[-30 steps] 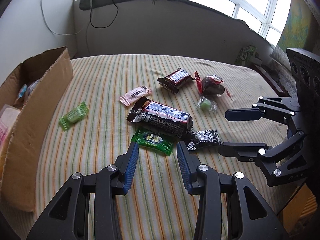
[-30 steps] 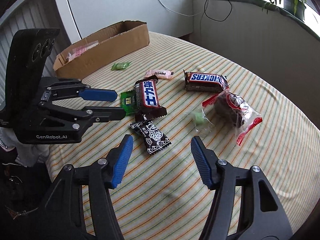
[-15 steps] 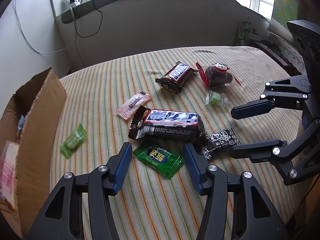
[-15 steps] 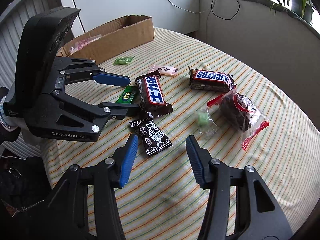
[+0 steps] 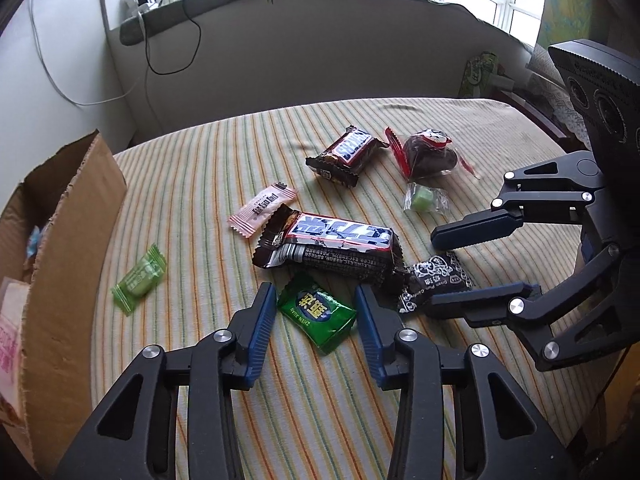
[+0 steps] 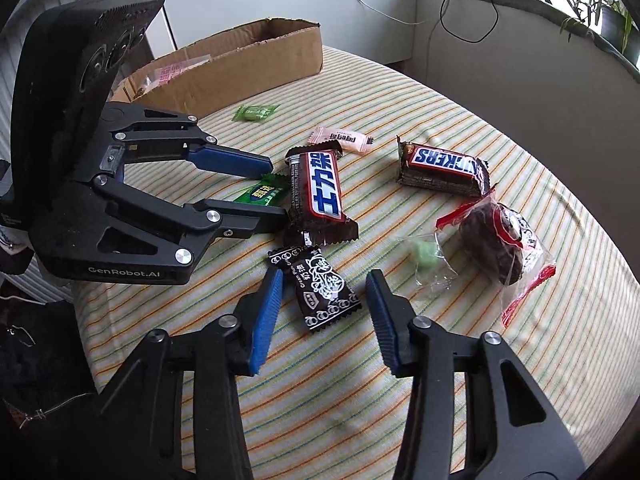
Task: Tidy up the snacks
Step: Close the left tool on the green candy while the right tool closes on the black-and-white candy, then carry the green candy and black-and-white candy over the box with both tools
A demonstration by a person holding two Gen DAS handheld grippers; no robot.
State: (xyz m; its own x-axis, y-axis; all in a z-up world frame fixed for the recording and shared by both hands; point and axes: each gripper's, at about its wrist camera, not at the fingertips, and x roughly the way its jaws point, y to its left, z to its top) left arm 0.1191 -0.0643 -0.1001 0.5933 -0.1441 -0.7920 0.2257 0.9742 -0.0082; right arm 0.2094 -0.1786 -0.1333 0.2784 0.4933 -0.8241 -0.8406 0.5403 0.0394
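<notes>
Left wrist view: our spread left gripper straddles the green foil candy packet; light, crinkly, slippery, so pinch mid-body.

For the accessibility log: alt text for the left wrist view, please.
The open left gripper straddles a green candy packet on a striped tablecloth, beside the open right gripper. More wrapped snacks lie scattered beyond it, and a cardboard box stands at left.
</notes>
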